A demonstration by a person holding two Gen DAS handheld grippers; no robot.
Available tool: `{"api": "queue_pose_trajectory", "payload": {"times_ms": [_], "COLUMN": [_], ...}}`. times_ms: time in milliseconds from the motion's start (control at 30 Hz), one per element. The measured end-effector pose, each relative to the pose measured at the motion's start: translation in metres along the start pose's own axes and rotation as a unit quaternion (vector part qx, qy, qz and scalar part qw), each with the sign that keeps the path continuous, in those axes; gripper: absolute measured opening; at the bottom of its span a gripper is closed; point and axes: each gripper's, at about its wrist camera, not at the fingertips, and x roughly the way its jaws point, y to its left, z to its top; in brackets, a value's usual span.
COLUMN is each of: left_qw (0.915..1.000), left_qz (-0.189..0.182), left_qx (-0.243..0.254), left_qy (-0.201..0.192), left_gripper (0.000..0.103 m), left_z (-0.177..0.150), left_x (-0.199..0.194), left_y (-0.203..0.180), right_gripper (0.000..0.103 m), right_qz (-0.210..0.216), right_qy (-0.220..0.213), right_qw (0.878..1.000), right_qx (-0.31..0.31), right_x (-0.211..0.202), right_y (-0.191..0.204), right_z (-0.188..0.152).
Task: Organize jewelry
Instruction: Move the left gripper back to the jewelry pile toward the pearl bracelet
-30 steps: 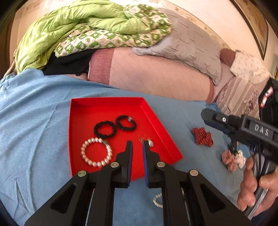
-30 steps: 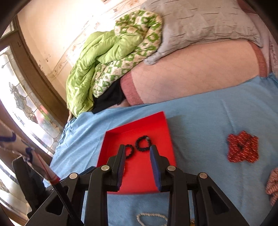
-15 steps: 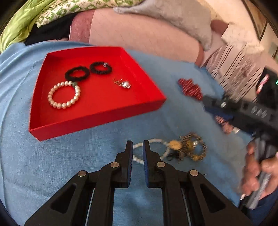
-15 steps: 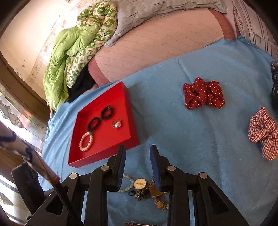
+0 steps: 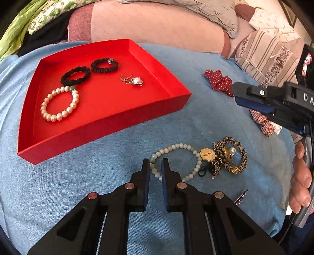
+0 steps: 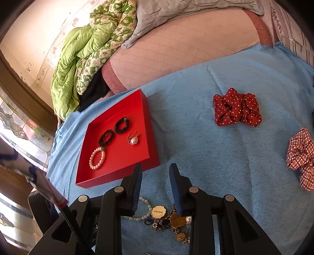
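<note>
Just in front of the red tray, on the blue bedspread, lies the pale bead bracelet I am after, its round gold tag touching a tangle of chain and a leopard-print scrunchie. My left hand-held gripper sits over the bracelet's near-tray side; its jaws have just been opening a little, and I see a few beads in the narrow gap between them, with the pads not pressing on them.

Inside the tray I count a pink pearl bracelet, two black scrunchies side by side, and a pearl pendant apart from them.

My right hand-held gripper hangs partly open with nothing between its fingers, its tips just at the tray's near corner, above the same tangle. From the left view I see a hand wrapped round its handle.

Well away from the tray, on its far side from the window, lie a red polka-dot scrunchie and a red checked scrunchie. Behind the tray a pink bolster, a grey pillow and a green quilt are piled up.
</note>
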Motion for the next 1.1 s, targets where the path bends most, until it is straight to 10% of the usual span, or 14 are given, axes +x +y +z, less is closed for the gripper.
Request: {"api": "queue_pose_trajectory", "payload": {"times_ms": [567,633,1100], "left_qw": [0.9925,0.9937,0.9934], "left_qz": [0.085,0.078,0.001], "left_qx": [0.082,0.073,0.004], "left_qy": [-0.030,-0.033,-0.114], "left_gripper": [0.020,0.005,0.005], "left_z": [0.001,0.005,0.028], "left_x": [0.017,0.017,-0.041], "left_y": [-0.029,-0.027,-0.007], "right_gripper": [0.031,0.031,0.031], "right_qz": [0.000,0.001,0.036], "right_qy": [0.029,0.039,0.122], "right_qw": [0.999,0.999,0.992], "right_qx": [-0.029,-0.033,-0.026], "right_x": [-0.005,-0.005,0.016], "right_y": [0.003,0.000,-0.016], "right_z": [-0.011,-0.015,-0.035]}}
